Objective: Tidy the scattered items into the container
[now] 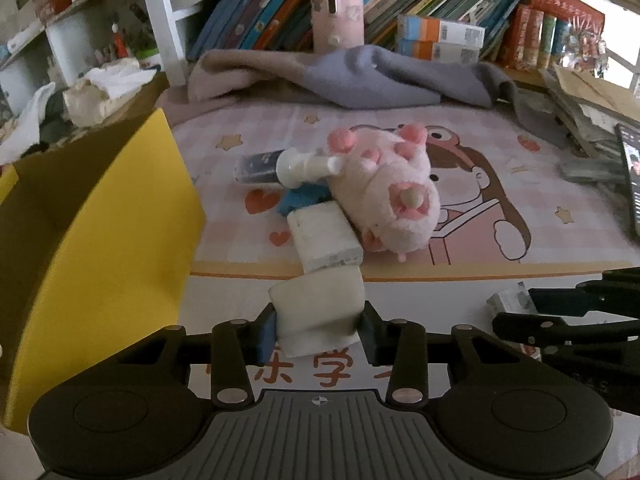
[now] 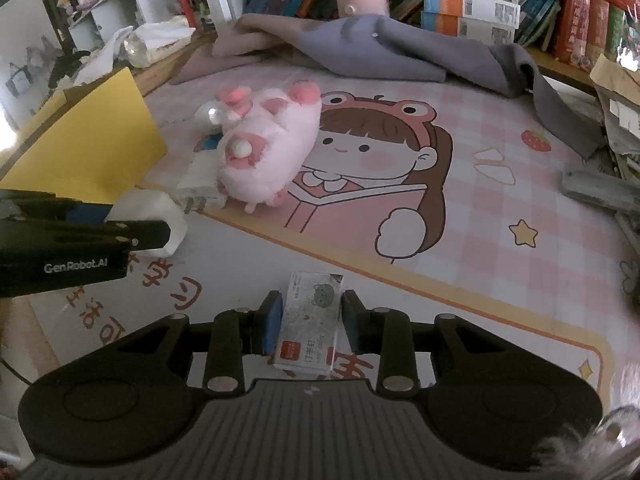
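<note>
My left gripper (image 1: 319, 326) is shut on a white soft pack (image 1: 318, 308), held above the mat's front edge; it also shows in the right wrist view (image 2: 150, 216). The yellow container (image 1: 100, 216) stands just left of it. My right gripper (image 2: 308, 322) has its jaws around a tissue pack with a cat print (image 2: 310, 320); a small gap shows at the right pad. A pink plush toy (image 1: 386, 192) lies on the mat with a white box (image 1: 324, 236), a white pump bottle (image 1: 300, 166) and a blue item (image 1: 304, 198) beside it.
A grey blanket (image 1: 360, 76) lies at the back of the pink cartoon mat (image 1: 500, 184). Books and a pink cylinder (image 1: 336, 8) stand behind it. Papers and a dark screen (image 1: 630, 176) sit at the right edge. My right gripper shows at the left wrist view's right side (image 1: 568, 320).
</note>
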